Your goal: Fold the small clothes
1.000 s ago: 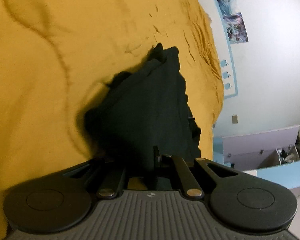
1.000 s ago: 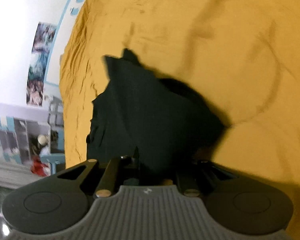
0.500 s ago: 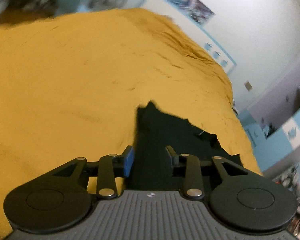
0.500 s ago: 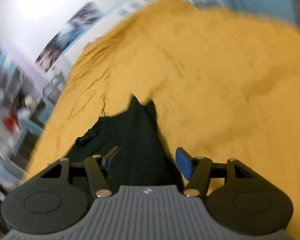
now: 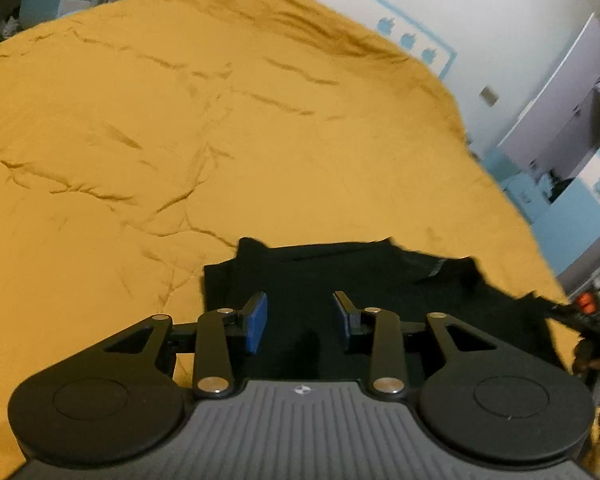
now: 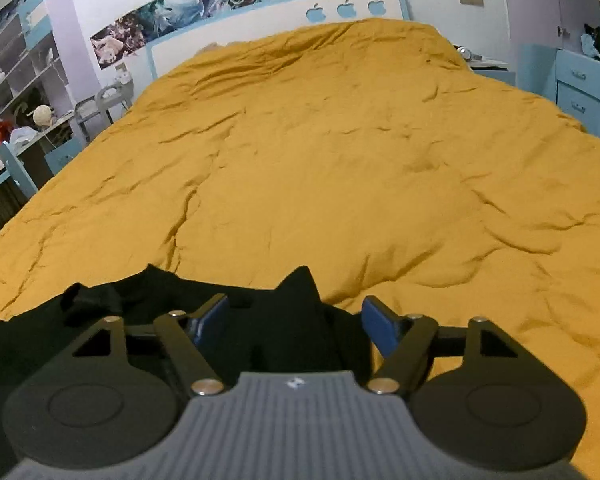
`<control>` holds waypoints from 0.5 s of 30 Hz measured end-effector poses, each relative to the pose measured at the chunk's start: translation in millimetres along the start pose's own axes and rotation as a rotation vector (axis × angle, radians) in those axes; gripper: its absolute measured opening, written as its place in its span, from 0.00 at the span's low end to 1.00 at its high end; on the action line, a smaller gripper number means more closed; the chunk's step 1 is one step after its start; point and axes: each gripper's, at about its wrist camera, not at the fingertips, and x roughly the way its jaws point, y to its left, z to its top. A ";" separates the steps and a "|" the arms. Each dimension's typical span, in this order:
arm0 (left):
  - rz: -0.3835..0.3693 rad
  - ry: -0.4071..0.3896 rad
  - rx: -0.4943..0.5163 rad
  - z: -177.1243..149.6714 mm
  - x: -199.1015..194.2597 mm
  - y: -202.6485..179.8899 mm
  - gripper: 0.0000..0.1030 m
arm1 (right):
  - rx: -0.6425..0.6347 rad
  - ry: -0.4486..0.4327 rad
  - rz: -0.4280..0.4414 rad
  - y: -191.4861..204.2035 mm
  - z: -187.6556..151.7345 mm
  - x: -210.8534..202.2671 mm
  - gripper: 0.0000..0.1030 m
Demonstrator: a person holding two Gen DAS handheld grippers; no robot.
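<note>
A small black garment (image 5: pixel 340 276) lies on the mustard-yellow bedspread (image 5: pixel 180 128) at the near edge of the bed. My left gripper (image 5: pixel 300 320) is open and empty, its blue-padded fingers just above the garment's left part. The garment also shows in the right wrist view (image 6: pixel 276 312), with a pointed corner sticking up. My right gripper (image 6: pixel 296 322) is open and empty above the garment's right part. The other gripper's tip (image 5: pixel 580 316) shows at the right edge of the left wrist view.
The bedspread (image 6: pixel 320 160) stretches far ahead to a white and blue headboard (image 6: pixel 260 16). Shelves and a desk with clutter (image 6: pixel 20 112) stand on the left. Blue drawers (image 6: pixel 580 84) and a nightstand stand on the right.
Both grippers held the black garment up above the bed one second ago. They have since lowered it onto the bedspread, opened and let it go.
</note>
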 end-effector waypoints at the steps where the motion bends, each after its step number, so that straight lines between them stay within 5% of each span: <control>1: -0.003 0.006 -0.008 -1.7 1.8 9.0 0.40 | -0.010 0.007 0.009 1.4 0.8 7.5 0.66; 9: -0.005 0.016 -0.040 -1.2 21.0 17.0 0.41 | -0.029 0.004 0.032 11.1 -8.7 22.7 0.61; 13: 0.065 -0.022 -0.011 0.9 6.8 14.0 0.42 | -0.038 -0.004 0.035 13.1 -10.7 19.0 0.62; 15: 0.097 -0.048 0.012 1.8 -2.4 14.3 0.52 | -0.029 0.002 0.041 11.8 -10.8 19.7 0.62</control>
